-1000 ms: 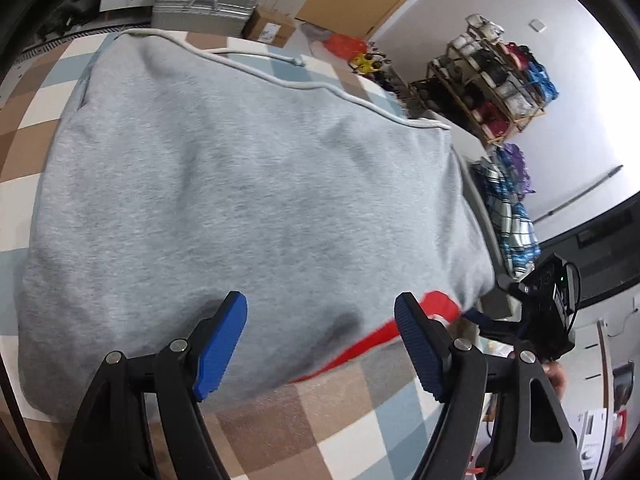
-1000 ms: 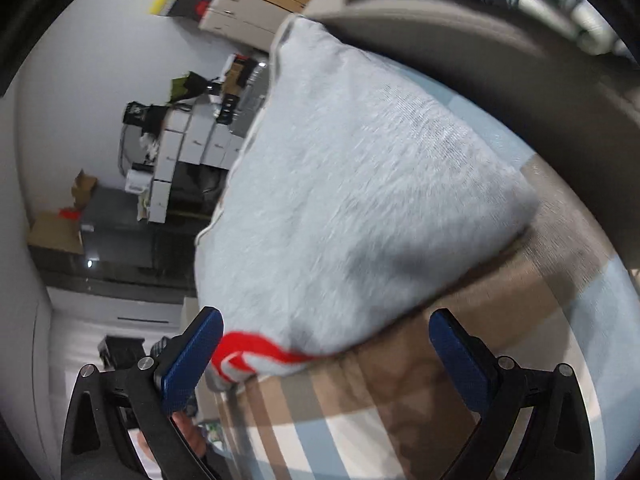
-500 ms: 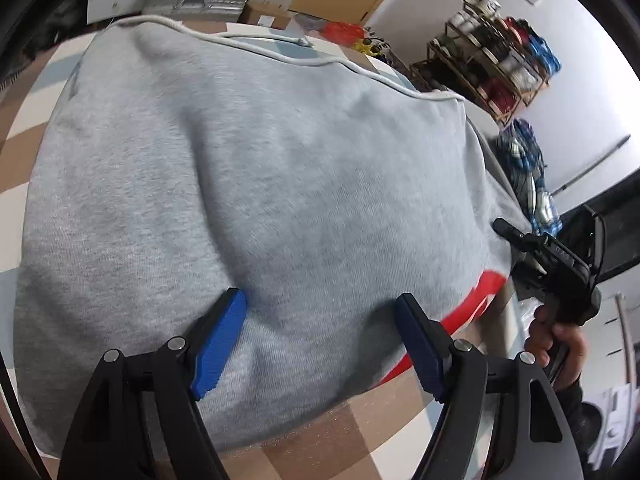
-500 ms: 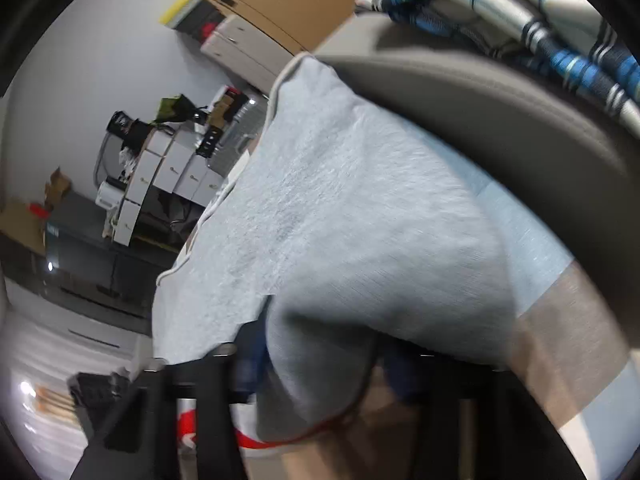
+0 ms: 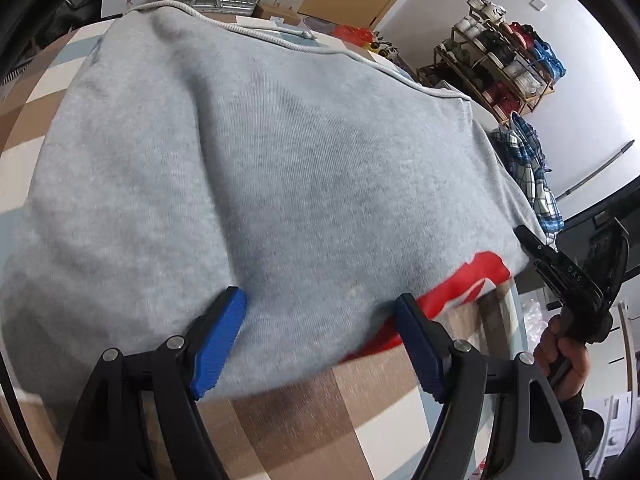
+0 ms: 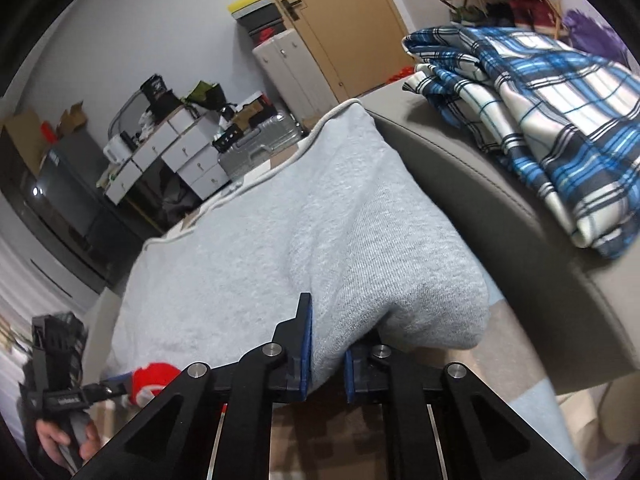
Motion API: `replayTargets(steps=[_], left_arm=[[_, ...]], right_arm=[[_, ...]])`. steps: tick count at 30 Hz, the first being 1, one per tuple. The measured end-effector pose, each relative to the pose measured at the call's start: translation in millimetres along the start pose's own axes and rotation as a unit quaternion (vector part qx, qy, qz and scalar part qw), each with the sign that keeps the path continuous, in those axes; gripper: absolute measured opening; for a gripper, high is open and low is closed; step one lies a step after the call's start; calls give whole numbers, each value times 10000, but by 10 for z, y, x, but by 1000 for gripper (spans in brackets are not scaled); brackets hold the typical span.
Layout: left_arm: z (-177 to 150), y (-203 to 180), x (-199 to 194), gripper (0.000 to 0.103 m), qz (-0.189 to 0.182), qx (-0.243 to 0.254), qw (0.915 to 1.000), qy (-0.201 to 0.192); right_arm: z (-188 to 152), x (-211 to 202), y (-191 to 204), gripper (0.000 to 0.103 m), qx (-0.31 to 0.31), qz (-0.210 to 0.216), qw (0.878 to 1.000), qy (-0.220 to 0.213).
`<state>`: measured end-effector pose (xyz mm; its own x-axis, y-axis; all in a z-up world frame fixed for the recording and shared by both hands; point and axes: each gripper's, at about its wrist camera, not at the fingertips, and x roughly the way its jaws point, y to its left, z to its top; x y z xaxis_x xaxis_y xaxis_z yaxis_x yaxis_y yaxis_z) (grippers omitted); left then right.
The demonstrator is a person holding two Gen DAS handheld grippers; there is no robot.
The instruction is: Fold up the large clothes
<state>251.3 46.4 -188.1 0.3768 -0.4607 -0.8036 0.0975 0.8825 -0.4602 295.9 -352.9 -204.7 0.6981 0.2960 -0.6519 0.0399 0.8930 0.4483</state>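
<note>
1. grey sweatshirt: lies spread over the checked table, long axis running left to right across the near edge; white drawcord along the far edge; red print showing at the near right underside.
2. right gripper: jaws have just been closing and are now pressed together, pinching the near right corner of the sweatshirt; the cloth bulges out above and to the right of the blue pads.
3. left gripper: jaws spread wide, straddling the near hem toward the left; the cloth sits between the pads but they are not pressing on it.
4. relation for the coming move, as i judge it: the garment lies straight ahead of both grippers and away from them, so a fold would carry the near hem toward the far edge. the right corner is already taken; the left jaws have yet to take their bit of hem.
5. left wrist view only: the whole width of the sweatshirt, a shoe rack far right, and the right gripper from outside with a hand on it.
6. right wrist view only: the pinch itself, a plaid cloth on a grey seat back at right.
</note>
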Motion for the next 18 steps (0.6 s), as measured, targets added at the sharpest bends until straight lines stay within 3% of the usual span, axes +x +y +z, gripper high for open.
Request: replayTargets(steps=[3,6,11,18], left_arm=[[-43,-45,36,71,-57,5,9996,273],[-77,-128,-3,72,219,204,9994,159],[-71,-82,-188,72,74,-49,9999,-98],[-140,-212,-294,72,929,507,9938,-340]], right_arm=[[-34,-87,-49,8,-142,-50,9999,-14],[-50,-129,-37,8,-400,-160,9991,12],[-49,-93,-54,8,-496,-209,9985,106],[-28,-48,-29,8,-490,-349,9981,135]])
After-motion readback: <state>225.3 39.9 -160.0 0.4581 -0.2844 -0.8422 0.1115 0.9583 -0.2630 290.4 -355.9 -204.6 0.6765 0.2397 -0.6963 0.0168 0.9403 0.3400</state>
